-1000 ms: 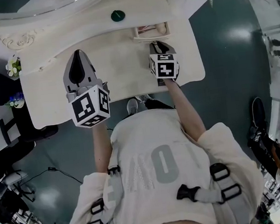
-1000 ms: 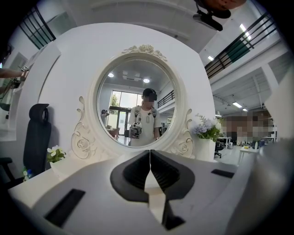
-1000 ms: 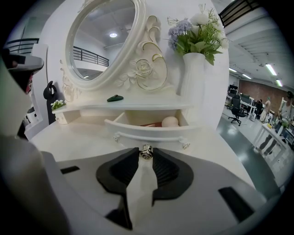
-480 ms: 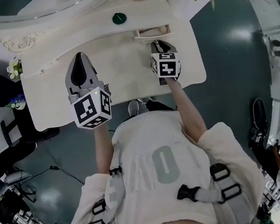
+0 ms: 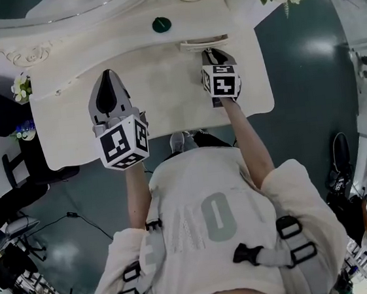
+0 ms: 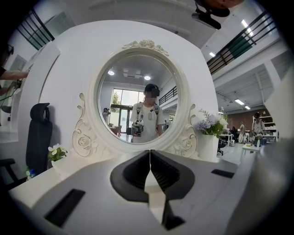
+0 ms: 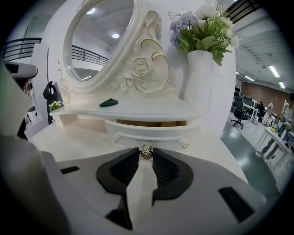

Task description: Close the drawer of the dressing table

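Note:
The white dressing table [image 5: 157, 93] has a small curved drawer [image 5: 204, 42] under its raised shelf, standing out only a little. In the right gripper view a narrow gap [image 7: 147, 123] shows above the drawer front [image 7: 158, 133]. My right gripper [image 7: 146, 155] is shut on the drawer's metal knob [image 7: 146, 152], which sits between the pad tips. In the head view that right gripper [image 5: 211, 53] points at the drawer. My left gripper [image 5: 107, 74] hovers over the tabletop at the left, shut and holding nothing; the left gripper [image 6: 150, 153] faces the round mirror [image 6: 138, 92].
A dark green object [image 5: 162, 25] lies on the raised shelf. A white vase of flowers [image 7: 202, 69] stands at the table's right back corner. A small flower pot [image 5: 18, 86] sits at the left end. A black chair [image 6: 39, 137] stands left of the table.
The drawer has slid in toward the mirror, hiding its contents. My right gripper moved the same way with the knob. The left gripper stayed put.

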{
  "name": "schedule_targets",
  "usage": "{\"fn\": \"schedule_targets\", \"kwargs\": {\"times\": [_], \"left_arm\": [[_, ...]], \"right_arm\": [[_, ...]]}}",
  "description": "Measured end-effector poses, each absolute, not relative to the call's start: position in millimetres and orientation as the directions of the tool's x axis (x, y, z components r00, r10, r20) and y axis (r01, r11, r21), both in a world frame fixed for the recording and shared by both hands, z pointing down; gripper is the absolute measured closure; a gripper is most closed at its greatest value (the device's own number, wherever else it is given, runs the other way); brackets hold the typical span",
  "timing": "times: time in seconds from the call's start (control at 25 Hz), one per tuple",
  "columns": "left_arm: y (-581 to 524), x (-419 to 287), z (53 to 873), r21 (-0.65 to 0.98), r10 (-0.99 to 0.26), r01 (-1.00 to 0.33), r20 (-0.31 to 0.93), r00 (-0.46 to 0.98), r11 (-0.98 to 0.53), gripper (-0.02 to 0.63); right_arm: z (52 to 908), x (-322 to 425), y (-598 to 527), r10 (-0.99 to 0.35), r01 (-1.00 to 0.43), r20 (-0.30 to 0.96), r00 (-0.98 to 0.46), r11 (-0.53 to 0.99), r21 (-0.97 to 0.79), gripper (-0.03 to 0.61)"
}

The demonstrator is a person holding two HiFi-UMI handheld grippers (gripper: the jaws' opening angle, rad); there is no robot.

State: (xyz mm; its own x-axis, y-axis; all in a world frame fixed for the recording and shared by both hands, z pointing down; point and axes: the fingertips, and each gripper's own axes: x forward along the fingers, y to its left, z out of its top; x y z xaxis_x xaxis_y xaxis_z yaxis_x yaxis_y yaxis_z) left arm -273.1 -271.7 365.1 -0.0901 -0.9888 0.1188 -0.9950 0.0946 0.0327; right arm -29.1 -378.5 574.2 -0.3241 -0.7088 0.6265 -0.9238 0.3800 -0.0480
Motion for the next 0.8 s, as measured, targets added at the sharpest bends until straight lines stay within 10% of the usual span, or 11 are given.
{"fn": "schedule_targets", "kwargs": {"times": [0.8], "left_arm": [[-274,-282,366,0.013,-0.983,-0.991,0.130,-0.134,0.136,0.595]], "right_arm": [[575,-39,-415,-0.706,-0.915,0.623,-0.337,0.401,-0.041,0.474]]}}
